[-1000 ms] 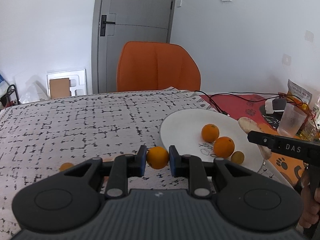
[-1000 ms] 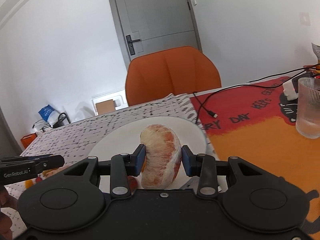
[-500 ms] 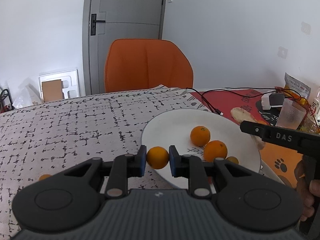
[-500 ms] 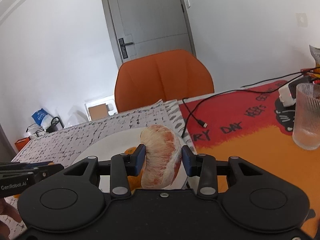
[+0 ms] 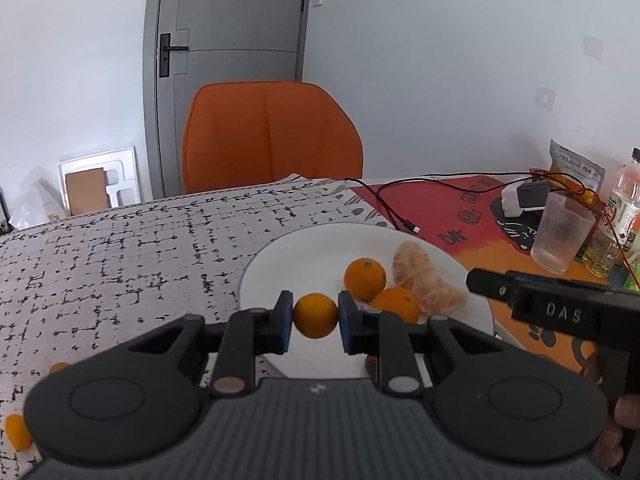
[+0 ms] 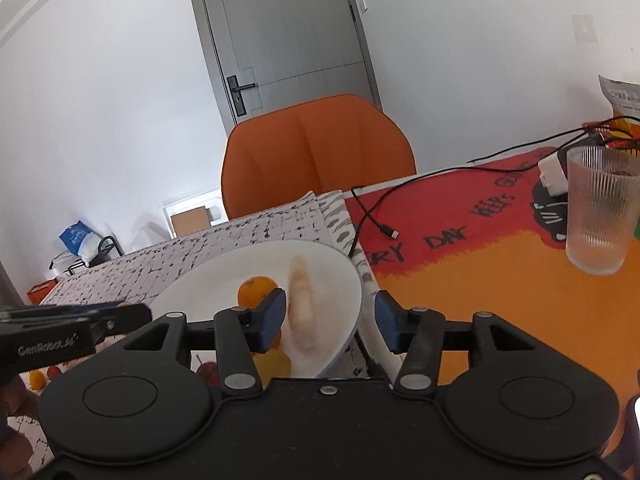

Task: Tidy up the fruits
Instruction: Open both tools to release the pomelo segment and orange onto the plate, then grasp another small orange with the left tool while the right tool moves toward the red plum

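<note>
Orange small citrus (image 5: 315, 315) sits clenched between the blue pads of the left gripper (image 5: 315, 317), held over the near rim of the white plate (image 5: 280, 256). In the left wrist view two more oranges (image 5: 365, 278) lie on the plate, touching each other, with a peeled pomelo segment (image 5: 424, 284) just beside them on their right. The right gripper's side shows at the right edge, near the segment. For a good drop, the left should carry on toward the bare left part of the plate, lower close to the surface, then let go gently so the round fruit doesn't roll off the rim or knock the others. More small fruit (image 5: 16, 432) waits on the patterned cloth (image 5: 120, 248) at lower left.

In the right wrist view, the right gripper (image 6: 330, 322) has its jaws opening; the pomelo segment (image 6: 301, 312) lies blurred on the plate (image 6: 192, 292), below and left of the gap, neither pad pressing on it. The right should back straight out without brushing the segment. A glass (image 6: 600, 212) stands well apart on the orange mat (image 6: 480, 300).
</note>
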`<state>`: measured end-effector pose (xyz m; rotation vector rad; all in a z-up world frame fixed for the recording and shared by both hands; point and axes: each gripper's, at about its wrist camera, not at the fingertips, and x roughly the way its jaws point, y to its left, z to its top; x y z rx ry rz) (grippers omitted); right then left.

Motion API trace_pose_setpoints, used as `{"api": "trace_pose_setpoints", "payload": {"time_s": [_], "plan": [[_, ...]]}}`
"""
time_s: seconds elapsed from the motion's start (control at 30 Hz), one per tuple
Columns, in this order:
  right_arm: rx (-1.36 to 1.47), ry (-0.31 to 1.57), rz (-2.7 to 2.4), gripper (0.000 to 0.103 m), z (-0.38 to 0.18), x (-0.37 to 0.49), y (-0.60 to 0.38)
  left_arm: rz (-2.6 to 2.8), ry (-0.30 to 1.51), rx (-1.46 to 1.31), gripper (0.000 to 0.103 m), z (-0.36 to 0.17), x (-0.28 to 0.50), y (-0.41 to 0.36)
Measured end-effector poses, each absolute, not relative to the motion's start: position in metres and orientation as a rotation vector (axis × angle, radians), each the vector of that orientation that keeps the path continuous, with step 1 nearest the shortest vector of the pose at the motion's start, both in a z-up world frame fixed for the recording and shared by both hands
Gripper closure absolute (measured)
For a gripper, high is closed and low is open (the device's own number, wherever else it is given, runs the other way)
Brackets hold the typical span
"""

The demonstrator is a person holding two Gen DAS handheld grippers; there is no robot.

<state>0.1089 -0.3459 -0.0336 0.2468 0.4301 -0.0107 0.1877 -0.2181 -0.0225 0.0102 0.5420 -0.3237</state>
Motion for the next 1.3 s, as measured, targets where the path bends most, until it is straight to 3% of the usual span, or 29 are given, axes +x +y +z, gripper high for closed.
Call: {"api": "trace_pose_setpoints", "payload": {"time_s": [0.47, 0.63, 0.8, 0.93, 1.17, 1.3], "plan": [[0.231, 0.437, 0.019, 0.041, -0.032, 0.099, -0.326, -0.245, 0.548, -0.012, 0.065, -0.020, 0.173, -0.184], [0.221, 0.440, 0.041, 0.036, -0.031, 0.098, -0.314, -0.219, 0.549, -0.036, 0.046, -0.019, 0.165, -0.166], [0.209, 0.444, 0.063, 0.029, -0.030, 0.097, -0.300, -0.186, 0.525, -0.026, 0.033, -0.018, 0.154, -0.151], [0.212, 0.445, 0.092, 0.014, -0.028, 0.096, -0.288, -0.152, 0.527, -0.047, 0.020, -0.018, 0.147, -0.135], [0.223, 0.448, 0.144, 0.000, -0.025, 0.100, -0.266, -0.113, 0.511, -0.067, 0.009, -0.019, 0.131, -0.105], [0.195, 0.452, 0.169, 0.000, -0.024, 0.103, -0.249, -0.086, 0.505, -0.084, 0.007, -0.020, 0.125, -0.086]]}}
